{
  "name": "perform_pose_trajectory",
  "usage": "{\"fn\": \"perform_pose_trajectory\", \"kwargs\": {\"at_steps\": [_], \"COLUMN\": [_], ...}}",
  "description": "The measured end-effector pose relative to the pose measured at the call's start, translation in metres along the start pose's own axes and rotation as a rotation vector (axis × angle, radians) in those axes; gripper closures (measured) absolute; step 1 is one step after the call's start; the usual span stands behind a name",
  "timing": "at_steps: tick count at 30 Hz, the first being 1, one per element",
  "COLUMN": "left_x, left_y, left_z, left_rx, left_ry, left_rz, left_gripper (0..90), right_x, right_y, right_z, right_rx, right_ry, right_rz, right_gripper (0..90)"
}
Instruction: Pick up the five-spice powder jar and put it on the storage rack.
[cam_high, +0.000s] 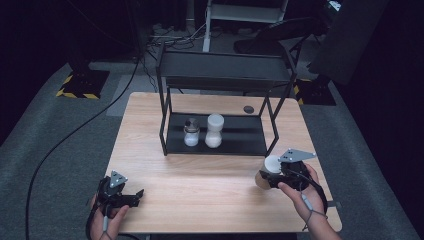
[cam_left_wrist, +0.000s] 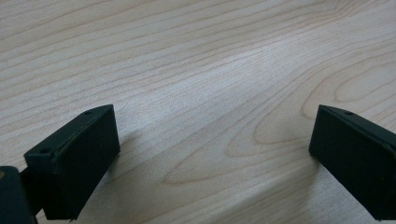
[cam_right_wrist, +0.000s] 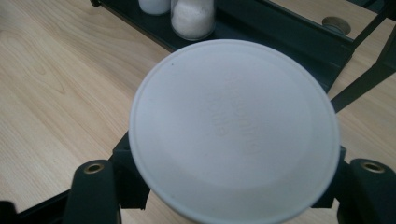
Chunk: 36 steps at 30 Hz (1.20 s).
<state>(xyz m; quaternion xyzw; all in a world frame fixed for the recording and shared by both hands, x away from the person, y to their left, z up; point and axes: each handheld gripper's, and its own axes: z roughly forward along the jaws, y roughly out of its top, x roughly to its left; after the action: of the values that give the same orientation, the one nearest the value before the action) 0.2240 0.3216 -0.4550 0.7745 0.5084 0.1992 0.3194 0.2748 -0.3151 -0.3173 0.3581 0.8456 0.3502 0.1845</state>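
The right gripper (cam_high: 270, 176) is closed on a round container with a flat white lid (cam_right_wrist: 233, 133), its jaws pressing both sides below the lid. It holds the container just above the near right part of the light wooden table (cam_high: 200, 185), probably to carry it to the black metal two-level shelf (cam_high: 220, 135), where a small glass jar with white powder (cam_high: 191, 134) and a taller white bottle (cam_high: 214, 131) already stand. The left gripper (cam_left_wrist: 210, 154) rests wide apart and empty at the near left, likely waiting.
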Motion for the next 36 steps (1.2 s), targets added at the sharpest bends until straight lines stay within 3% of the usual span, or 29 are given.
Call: {"fn": "perform_pose_trajectory", "kwargs": {"at_steps": [16,36], "left_x": [0.0,-0.002], "left_y": [0.0,0.001], "left_z": [0.0,0.001], "left_rx": [0.001,0.003], "left_ry": [0.0,0.006], "left_rz": [0.001,-0.005], "left_gripper": [0.9,0.1], "right_x": [-0.02,-0.036], "right_y": [0.037,0.078], "right_z": [0.005,0.027], "right_rx": [-0.002,-0.028], "right_ry": [-0.007,-0.006], "right_rz": [-0.023,-0.038], "right_gripper": [33.9,33.9]}}
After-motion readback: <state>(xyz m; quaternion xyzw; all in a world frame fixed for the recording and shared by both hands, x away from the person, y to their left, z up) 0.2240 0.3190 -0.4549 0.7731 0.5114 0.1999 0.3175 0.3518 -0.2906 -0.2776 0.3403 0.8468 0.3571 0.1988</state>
